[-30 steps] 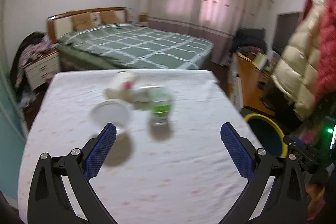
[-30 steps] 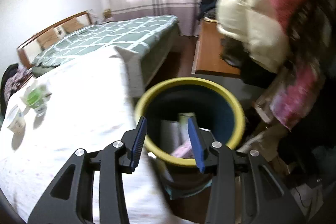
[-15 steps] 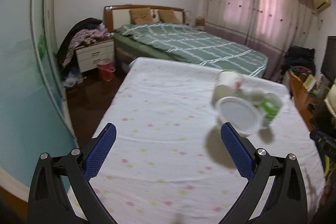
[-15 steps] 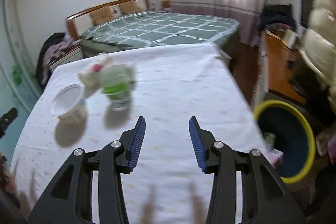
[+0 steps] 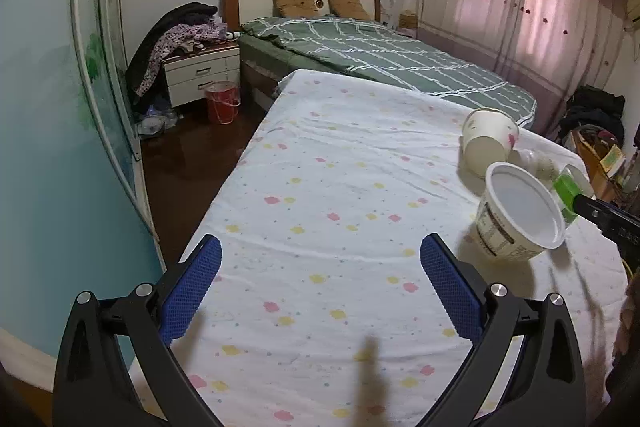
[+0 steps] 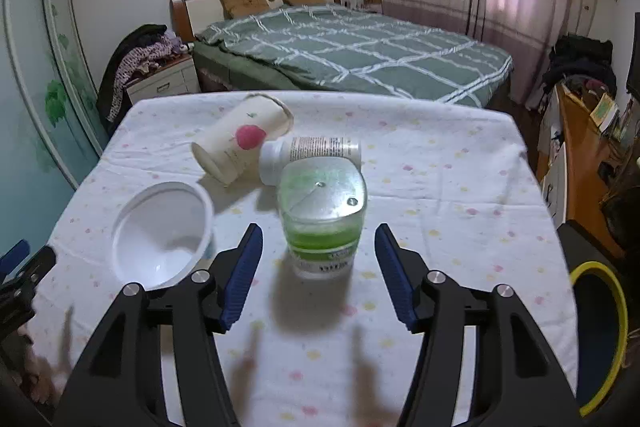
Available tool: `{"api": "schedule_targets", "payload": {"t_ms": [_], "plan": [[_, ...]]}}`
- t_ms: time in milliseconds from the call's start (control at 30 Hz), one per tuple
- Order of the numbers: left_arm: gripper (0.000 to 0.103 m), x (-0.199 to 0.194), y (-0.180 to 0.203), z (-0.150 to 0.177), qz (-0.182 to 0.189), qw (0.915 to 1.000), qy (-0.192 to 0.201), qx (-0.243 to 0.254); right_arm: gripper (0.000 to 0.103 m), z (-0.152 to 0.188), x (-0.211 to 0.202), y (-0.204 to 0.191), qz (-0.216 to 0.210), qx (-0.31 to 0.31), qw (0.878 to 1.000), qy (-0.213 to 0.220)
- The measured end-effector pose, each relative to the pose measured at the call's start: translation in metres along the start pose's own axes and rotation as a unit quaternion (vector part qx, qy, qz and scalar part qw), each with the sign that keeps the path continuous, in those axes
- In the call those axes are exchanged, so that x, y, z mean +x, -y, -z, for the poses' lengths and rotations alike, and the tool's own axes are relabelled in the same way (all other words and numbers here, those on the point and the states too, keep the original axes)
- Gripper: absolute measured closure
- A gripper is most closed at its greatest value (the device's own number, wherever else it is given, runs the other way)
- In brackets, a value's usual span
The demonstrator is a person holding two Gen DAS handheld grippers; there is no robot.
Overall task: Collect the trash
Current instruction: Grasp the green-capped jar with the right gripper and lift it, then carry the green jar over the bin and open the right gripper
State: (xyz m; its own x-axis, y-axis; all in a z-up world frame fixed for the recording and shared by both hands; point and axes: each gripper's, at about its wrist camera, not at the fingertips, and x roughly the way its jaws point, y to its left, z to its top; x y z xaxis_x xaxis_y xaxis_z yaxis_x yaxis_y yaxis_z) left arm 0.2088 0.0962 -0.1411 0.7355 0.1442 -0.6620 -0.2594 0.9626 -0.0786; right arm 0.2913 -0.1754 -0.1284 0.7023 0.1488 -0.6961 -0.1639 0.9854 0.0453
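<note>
Trash lies on a table under a white flowered cloth [image 6: 440, 187]. A green jar [image 6: 322, 223] with a silver lid stands upright, just ahead of my right gripper [image 6: 319, 231]. Its jaws are opening and the pads do not touch the jar. Left of the jar sits an empty white yogurt tub [image 6: 160, 231]. Behind lie a paper cup [image 6: 240, 143] and a white pill bottle [image 6: 308, 155], both on their sides. My left gripper [image 5: 320, 247] hangs open over bare cloth, with the tub [image 5: 516, 223] and the cup [image 5: 486, 147] off to its right.
A dark bin with a yellow rim [image 6: 600, 327] stands on the floor at the table's right edge. Beyond the table are a green checked bed [image 6: 360, 47], a nightstand [image 5: 200, 71], a red bucket [image 5: 222, 101] and a wooden desk [image 6: 576, 163].
My right gripper swung from over the bin to above the table, facing the green jar, and its jaws spread wider. The left view swung left, so the trash now sits at its right.
</note>
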Motion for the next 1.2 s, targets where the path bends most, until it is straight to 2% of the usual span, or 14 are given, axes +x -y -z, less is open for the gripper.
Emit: {"api": "schedule_targets", "payload": {"t_ms": [233, 300, 400, 567, 733, 833, 933, 1067, 1200], "plan": [[0.005, 0.004, -0.004, 0.001, 0.003, 0.9998, -0.014, -0.011, 0.047, -0.006, 0.025, 0.005, -0.009, 0.019, 1.000, 0.005], [0.005, 0.004, -0.003, 0.001, 0.003, 0.9998, -0.015, -0.009, 0.054, -0.007, 0.027, 0.006, -0.011, 0.020, 1.000, 0.011], [0.005, 0.005, -0.002, 0.001, 0.003, 0.9998, -0.017, -0.008, 0.054, -0.008, 0.026, 0.006, -0.020, 0.018, 1.000, 0.011], [0.005, 0.004, -0.003, 0.001, 0.003, 0.9998, -0.019, -0.010, 0.054, -0.002, 0.004, 0.015, -0.004, 0.029, 0.999, 0.027], [0.005, 0.005, -0.001, 0.002, 0.004, 0.9998, -0.020, -0.006, 0.054, 0.012, -0.020, 0.046, 0.009, 0.073, 0.997, 0.025], [0.005, 0.005, 0.000, 0.002, 0.005, 0.9998, -0.021, -0.005, 0.054, 0.026, -0.039, 0.073, 0.041, 0.101, 0.993, 0.040], [0.005, 0.004, 0.002, 0.002, 0.007, 0.9998, -0.021, -0.003, 0.054, 0.036, -0.063, 0.108, 0.093, 0.136, 0.984, 0.067], [0.005, 0.004, 0.003, 0.002, 0.006, 0.9998, -0.021, -0.001, 0.054, 0.055, -0.087, 0.160, 0.177, 0.184, 0.963, 0.087], [0.005, 0.004, 0.005, 0.003, 0.005, 0.9997, -0.023, -0.001, 0.054, 0.078, -0.096, 0.207, 0.246, 0.231, 0.938, 0.083]]}}
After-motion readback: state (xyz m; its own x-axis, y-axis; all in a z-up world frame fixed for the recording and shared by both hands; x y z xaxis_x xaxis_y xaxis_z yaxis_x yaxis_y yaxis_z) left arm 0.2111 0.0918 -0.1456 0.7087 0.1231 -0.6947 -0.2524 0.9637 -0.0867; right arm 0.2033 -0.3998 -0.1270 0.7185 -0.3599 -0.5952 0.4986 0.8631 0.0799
